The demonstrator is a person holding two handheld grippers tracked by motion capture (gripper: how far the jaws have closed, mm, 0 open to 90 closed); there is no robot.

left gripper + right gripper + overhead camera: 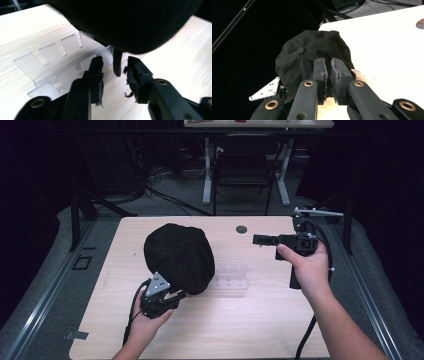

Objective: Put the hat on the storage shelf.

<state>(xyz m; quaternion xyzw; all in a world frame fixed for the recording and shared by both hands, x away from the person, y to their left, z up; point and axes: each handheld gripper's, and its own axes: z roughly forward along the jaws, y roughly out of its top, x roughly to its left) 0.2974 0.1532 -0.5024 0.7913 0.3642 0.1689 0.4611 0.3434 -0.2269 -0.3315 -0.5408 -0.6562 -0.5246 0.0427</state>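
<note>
My left tool (176, 296), jaws parted around its brim, props the black fabric cap (179, 256) over the clear slotted acrylic stand (231, 277) on the desk (250, 320); my right tool (257, 239) hovers closed, empty.

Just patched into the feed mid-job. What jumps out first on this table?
A black cap sits left of centre on the wooden table, the left claw open at its near edge. A clear slotted stand lies beside it, and the right claw hangs shut above the table's right side.

Two black tools, left (172, 301) with grey triangular plate, right (258, 239) with trailing black cable.
</note>
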